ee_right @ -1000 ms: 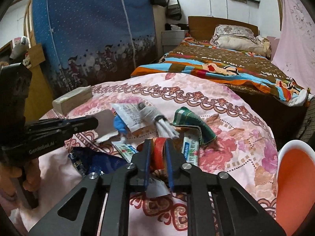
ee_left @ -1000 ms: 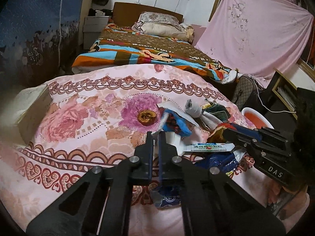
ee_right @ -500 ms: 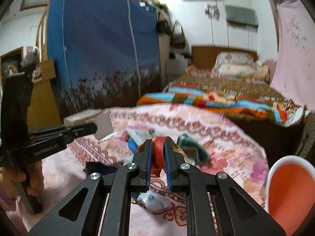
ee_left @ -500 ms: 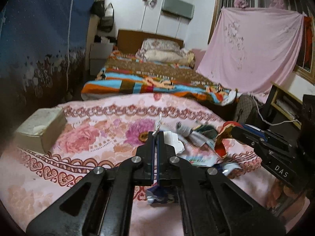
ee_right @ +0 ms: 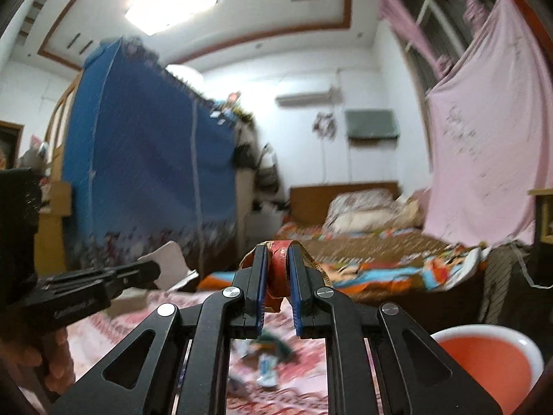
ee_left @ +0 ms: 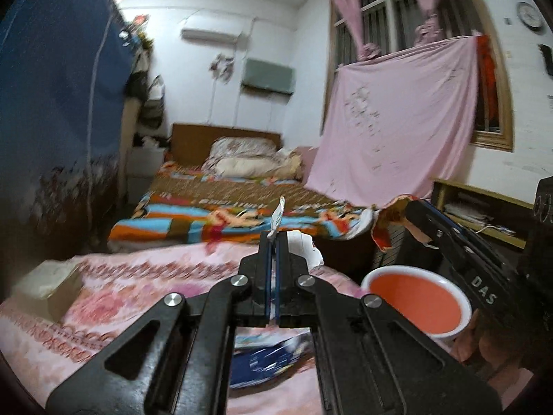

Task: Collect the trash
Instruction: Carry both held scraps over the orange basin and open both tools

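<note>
From the left wrist view we see the left gripper with its jaws pressed together on a thin white scrap of paper that sticks up past the tips, with more white paper showing just to the right of them. Only this view shows the blue wrapper lying on the pink flowered bedspread beneath the gripper, and the pale box at the bedspread's left edge. It also shows the right gripper from the side, with a red and gold wrapper hanging at its tip above the red and white bowl.

From the right wrist view we see the right gripper head-on, its jaws clamped on that red wrapper, which bulges up between the blue pads. This view alone shows the litter left on the bedspread below, blurred, and a hand gripping the left gripper at the left, its paper seen flat-on as a torn white sheet. The bowl sits at the lower right. The far bed and blue wardrobe cover appear in both views.
</note>
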Motion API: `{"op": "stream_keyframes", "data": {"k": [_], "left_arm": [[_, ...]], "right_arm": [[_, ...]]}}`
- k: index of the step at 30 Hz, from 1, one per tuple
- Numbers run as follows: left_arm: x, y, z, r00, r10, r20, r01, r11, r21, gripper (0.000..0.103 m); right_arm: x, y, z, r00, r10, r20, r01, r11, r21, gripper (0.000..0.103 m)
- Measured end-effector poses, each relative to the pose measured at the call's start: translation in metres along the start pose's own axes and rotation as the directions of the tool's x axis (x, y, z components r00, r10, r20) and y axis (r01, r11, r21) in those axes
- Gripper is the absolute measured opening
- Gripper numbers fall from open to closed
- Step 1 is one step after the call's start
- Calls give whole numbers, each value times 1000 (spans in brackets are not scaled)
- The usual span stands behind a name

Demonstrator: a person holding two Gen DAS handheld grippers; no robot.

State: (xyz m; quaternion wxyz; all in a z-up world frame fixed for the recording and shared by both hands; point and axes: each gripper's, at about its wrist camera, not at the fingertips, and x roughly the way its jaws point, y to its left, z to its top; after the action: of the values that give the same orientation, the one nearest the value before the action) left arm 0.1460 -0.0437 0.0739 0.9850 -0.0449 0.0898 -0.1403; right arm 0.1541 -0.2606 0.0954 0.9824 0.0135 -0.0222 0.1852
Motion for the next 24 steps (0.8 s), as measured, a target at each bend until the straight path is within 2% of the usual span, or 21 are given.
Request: {"op": "stream_keyframes", "data": {"k": [4,10,14,16,20,24], "left_arm": [[9,-29,6,996,-89,21,88,996,34,0],[28,-68,9,979,-204,-2,204,978,45,0],[52,-89,7,960,-270,-70,272,962,19,0],[62,-95,4,952,-285,-110,287,958,5,0],[89,-110,-3,924,-321,-206,319,947,-41,0],[108,-121,-10,900,-344,-270,332,939,-90,0]], "right_arm": [[-13,-18,6,994,-89,56,89,996,3,10],[-23,-55,7,973,-225,58,223,974,38,10],[-25,-81,5,952,-305,19,302,949,85,11],[-26,-93,2,942,-336,-9,335,936,106,11],[-31,-115,-7,920,-385,-70,392,911,133,11],[-33,-129,-12,903,-414,-116,428,891,153,11]]}}
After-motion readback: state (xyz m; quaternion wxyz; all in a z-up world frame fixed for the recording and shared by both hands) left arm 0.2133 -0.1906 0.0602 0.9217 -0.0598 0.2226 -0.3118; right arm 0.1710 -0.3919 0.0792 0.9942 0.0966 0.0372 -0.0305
